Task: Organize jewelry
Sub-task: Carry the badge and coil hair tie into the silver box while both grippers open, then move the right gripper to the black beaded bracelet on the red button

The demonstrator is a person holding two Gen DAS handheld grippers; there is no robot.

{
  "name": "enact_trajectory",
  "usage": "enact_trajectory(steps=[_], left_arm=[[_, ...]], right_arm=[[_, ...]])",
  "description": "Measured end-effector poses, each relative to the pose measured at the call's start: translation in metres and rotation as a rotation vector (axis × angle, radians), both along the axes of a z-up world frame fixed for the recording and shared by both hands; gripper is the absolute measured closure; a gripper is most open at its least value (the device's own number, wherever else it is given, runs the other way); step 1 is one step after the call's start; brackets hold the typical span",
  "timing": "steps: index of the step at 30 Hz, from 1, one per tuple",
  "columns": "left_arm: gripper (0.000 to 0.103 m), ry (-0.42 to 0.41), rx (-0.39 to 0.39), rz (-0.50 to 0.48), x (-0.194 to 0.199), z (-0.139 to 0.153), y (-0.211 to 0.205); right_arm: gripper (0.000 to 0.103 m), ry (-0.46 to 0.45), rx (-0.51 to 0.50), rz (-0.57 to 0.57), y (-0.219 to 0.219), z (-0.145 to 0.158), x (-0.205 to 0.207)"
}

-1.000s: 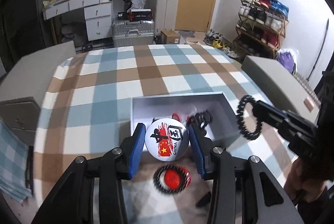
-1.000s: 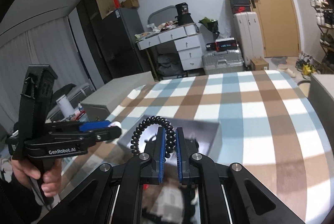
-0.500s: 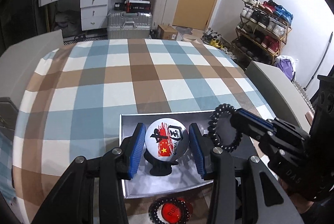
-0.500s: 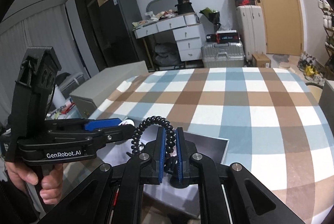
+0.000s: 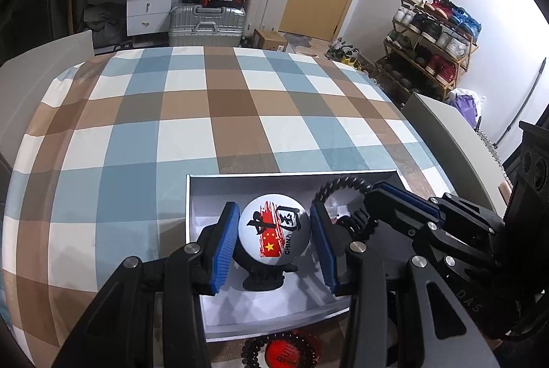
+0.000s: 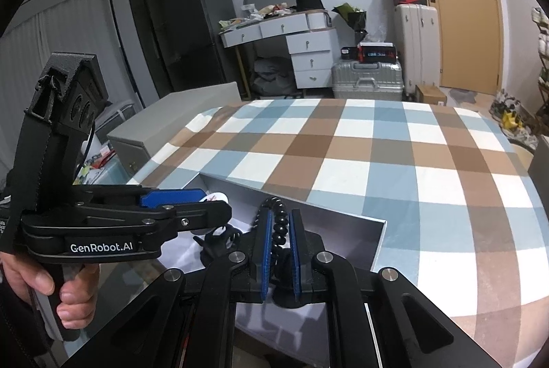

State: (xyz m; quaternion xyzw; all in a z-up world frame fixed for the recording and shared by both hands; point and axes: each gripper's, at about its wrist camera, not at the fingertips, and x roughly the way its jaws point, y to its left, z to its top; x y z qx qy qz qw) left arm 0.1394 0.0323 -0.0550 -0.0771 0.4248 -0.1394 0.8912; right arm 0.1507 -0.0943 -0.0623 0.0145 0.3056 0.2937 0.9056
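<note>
A: Item one. Left gripper (image 5: 274, 242), jaws clamped on round white badge (image 5: 274, 234) (red flag print, "CHINA" lettering), held over open grey box (image 5: 195, 196) on checked bench (image 5: 206, 114).

B: Item two. Right gripper (image 6: 281, 242), jaws pinched shut on black coil hair tie (image 6: 278, 223), loop hanging over right half of same box. Visible from left wrist camera too, ring just beside badge, contact not discernible.

A: Item three. Second coil tie around red badge (image 5: 283, 351), outside box, against near wall. Not yet stowed.

B: Handling note for step in hand, judged only: lower both pieces until close to box floor before opening; release badge flat, face up, left half; release coil apart from badge to avoid tangling with dark items already inside (identity unclear).

A: Further: withdraw straight up, one gripper at a time, given crowding of fingers inside walls.

B: Change log against one second ago: box then farther ahead, badge short of it above bench, red badge fully visible below; coil tie held out to right, beyond box wall.

A: Against half a second ago: both grippers over box already; now lower, box walls larger, coil closer to badge. Grip unchanged on both.
</note>
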Motion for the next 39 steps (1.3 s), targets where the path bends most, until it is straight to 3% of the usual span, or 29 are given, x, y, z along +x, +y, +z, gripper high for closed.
enact_trajectory(steps=[9, 13, 14, 24, 26, 30, 33, 39], left_arm=[[0.065, 0.014, -0.034, -0.021, 0.007, -0.004, -0.001], [0.054, 0.018, -0.046, -0.026, 0.004, -0.003, 0.001], [0.047, 0.011, -0.043, -0.024, 0.002, -0.001, 0.001], [0.043, -0.044, -0.013, -0.001, -0.023, 0.017, 0.0], [0.035, -0.057, -0.011, 0.01, -0.029, 0.021, 0.001], [0.032, -0.091, -0.005, 0.037, -0.041, 0.027, 0.005], [0.023, -0.105, 0.006, 0.057, -0.049, 0.029, 0.007], [0.021, -0.125, 0.021, 0.109, -0.066, 0.028, 0.016]], right_arm=[[0.091, 0.003, 0.022, -0.003, -0.001, 0.002, 0.001], [0.087, -0.007, 0.057, -0.024, -0.011, 0.007, -0.004], [0.085, -0.012, 0.06, -0.031, -0.013, 0.009, -0.006], [0.054, -0.089, 0.094, -0.045, -0.024, 0.03, -0.04], [0.047, -0.101, 0.096, -0.043, -0.025, 0.034, -0.047], [0.036, -0.12, 0.105, -0.045, -0.029, 0.04, -0.063], [0.026, -0.128, 0.109, -0.044, -0.031, 0.042, -0.074], [0.018, -0.135, 0.109, -0.027, -0.029, 0.042, -0.095]])
